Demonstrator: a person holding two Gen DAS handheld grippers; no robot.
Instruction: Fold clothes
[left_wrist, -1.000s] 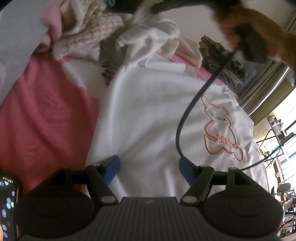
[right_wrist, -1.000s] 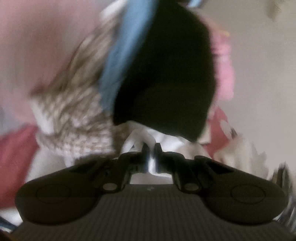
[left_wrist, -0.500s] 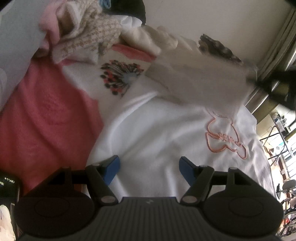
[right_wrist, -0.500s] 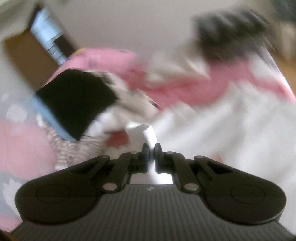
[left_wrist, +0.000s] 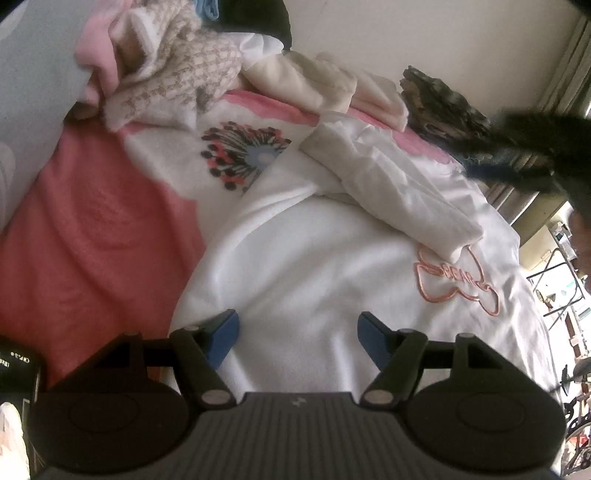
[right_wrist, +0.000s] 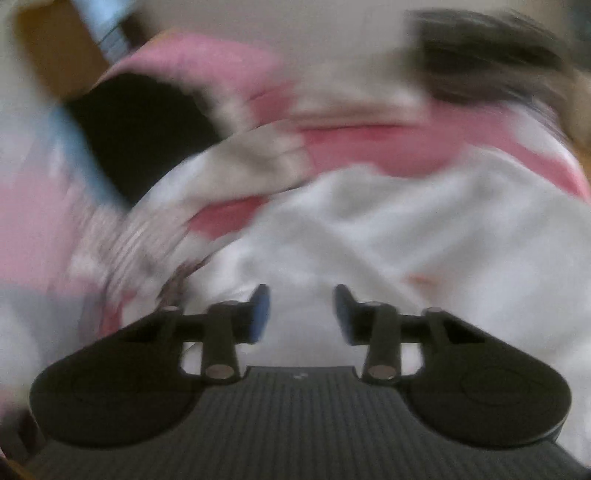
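Now, bed: a pink-and-white bedspread (left_wrist: 92, 229) carries everything; no bin or basket shows, the bed itself holds the laundry.
White sweatshirt (left_wrist: 314, 266): spread flat across the bedspread, its sleeve (left_wrist: 399, 192) folded in over the chest and covering the top of the print.
Print: a pink outline figure (left_wrist: 458, 288) on the sweatshirt front, with small lettering across it too fine to read.
Bedspread motif: a dark red and blue dandelion-like burst (left_wrist: 240, 155) beside the sweatshirt's shoulder.
Heap at the head of the bed: a houndstooth knit (left_wrist: 177, 85), cream garments (left_wrist: 317, 85) and a dark patterned folded piece (left_wrist: 443, 99), lying loose together.
Phone (left_wrist: 16, 369): at the lower left edge, screen lit, text unreadable.
Left gripper (left_wrist: 297, 336): jaws wide apart over the sweatshirt's lower part, nothing between the blue pads.
Right gripper (right_wrist: 301, 310): jaws have just been opening, now parted above white cloth, gripping nothing; that view is badly blurred.
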